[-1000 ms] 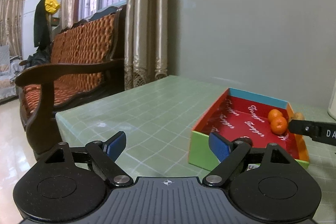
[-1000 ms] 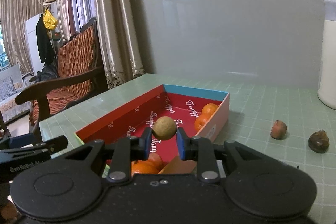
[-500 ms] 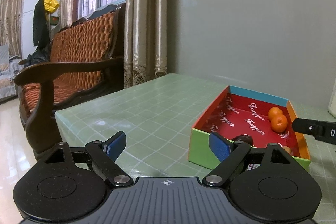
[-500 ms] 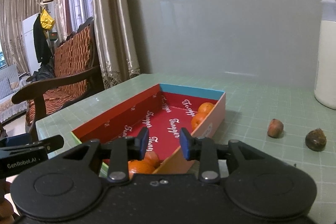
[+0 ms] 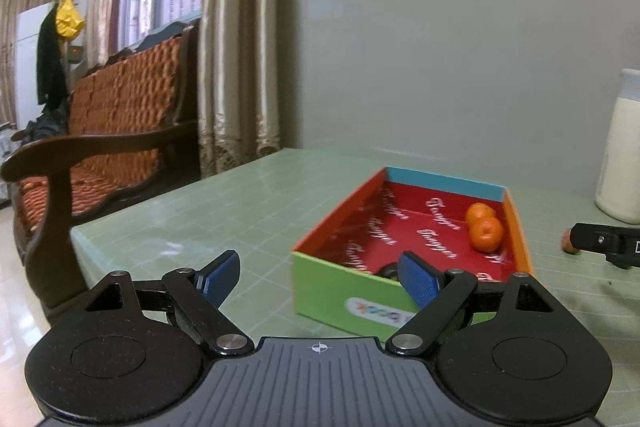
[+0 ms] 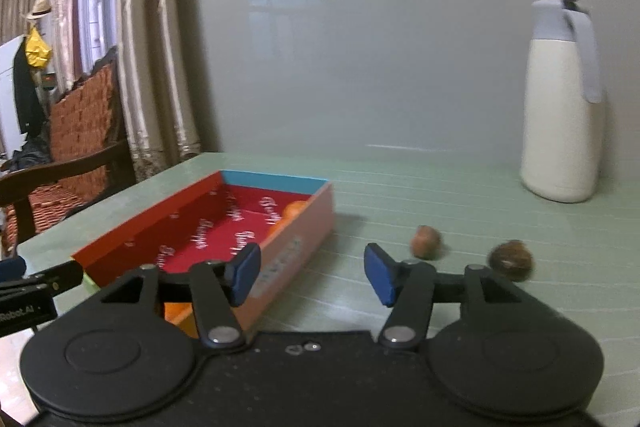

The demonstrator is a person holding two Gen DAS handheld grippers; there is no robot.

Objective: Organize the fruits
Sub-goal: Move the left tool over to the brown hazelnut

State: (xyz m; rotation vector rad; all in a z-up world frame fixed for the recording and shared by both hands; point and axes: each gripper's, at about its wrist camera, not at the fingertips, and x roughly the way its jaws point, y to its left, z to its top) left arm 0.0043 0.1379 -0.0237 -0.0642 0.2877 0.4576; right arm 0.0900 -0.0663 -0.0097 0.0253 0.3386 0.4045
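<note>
Right gripper (image 6: pixel 312 273) is opening, nothing between its jaws, just beside the box (image 6: pixel 296 247) holding oranges (image 5: pixel 484 227). Two brown fruits (image 6: pixel 426 237) wait on the table (image 6: pixel 480 211); next I reach for the nearer.

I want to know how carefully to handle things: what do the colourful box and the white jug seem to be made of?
The box looks like thin printed cardboard: flat folded walls, sharp corners, matte coloured print with lettering inside. The jug seems to be smooth, slightly glossy plastic or coated metal with a grey lid and handle; which one cannot be told from here.
</note>
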